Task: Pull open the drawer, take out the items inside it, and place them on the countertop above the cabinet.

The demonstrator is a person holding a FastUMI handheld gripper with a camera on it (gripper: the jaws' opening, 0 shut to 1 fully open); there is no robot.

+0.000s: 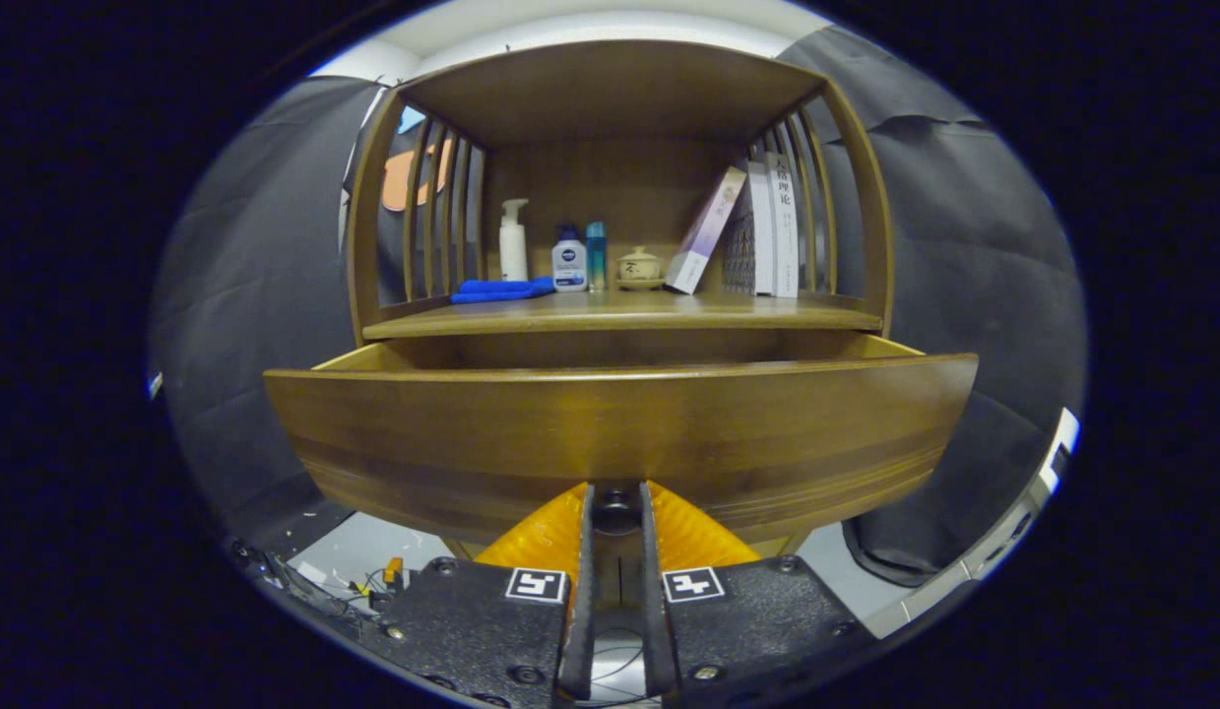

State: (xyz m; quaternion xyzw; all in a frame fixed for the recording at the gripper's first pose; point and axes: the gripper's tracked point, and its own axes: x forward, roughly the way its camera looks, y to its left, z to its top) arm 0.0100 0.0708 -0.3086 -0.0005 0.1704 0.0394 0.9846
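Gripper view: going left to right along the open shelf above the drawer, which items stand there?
Blue cloth → white pump bottle → small blue-capped bottle → teal tube → small lidded pot → leaning book → upright books.

Brown wooden drawer, orange fingers, blue cloth, white pump bottle

So the tongs are a chunky bit of kit: two black textured blocks at the base, each with a white-bordered square tag showing a black-and-white pattern. Round screw heads sit along the edges of the blocks. The fingers are thin dark blades running forward side by side, backed by ribbed translucent orange wedges that fan outward. There's a shiny metal plate between the blocks, with thin wires over it.
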